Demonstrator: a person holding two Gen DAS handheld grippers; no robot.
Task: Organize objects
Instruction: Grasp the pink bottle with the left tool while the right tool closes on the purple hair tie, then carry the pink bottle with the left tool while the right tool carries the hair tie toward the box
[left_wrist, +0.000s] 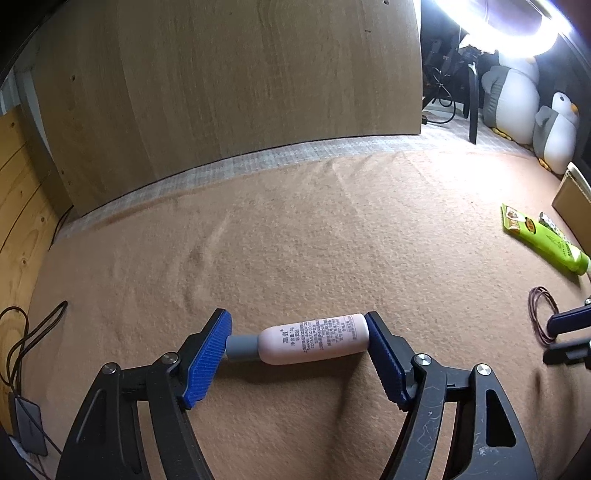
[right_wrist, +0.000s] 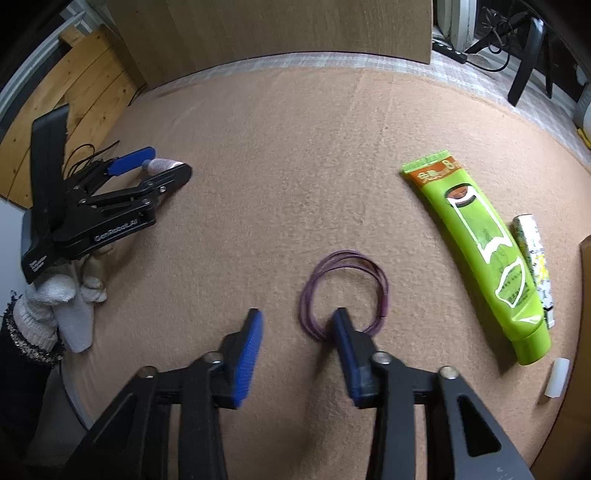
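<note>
My left gripper (left_wrist: 298, 341) is shut on a small pink bottle (left_wrist: 314, 339) with a grey cap, held lengthwise between the blue pads just above the tan felt mat (left_wrist: 295, 229). It also shows at the left of the right wrist view (right_wrist: 155, 166), held by a gloved hand. My right gripper (right_wrist: 298, 325) is open and empty, low over the mat. Its right fingertip (right_wrist: 341, 319) rests at the near edge of a purple hair tie loop (right_wrist: 345, 291). A green tube (right_wrist: 480, 251) lies to the right, with a small patterned tube (right_wrist: 533, 258) beside it.
A wooden board (left_wrist: 229, 81) stands behind the mat. A small white cylinder (right_wrist: 557, 378) lies at the far right by a cardboard box edge (right_wrist: 585, 295). Plush penguins (left_wrist: 517, 103) and a chair leg stand at the back right. Cables (left_wrist: 33, 332) lie at the left.
</note>
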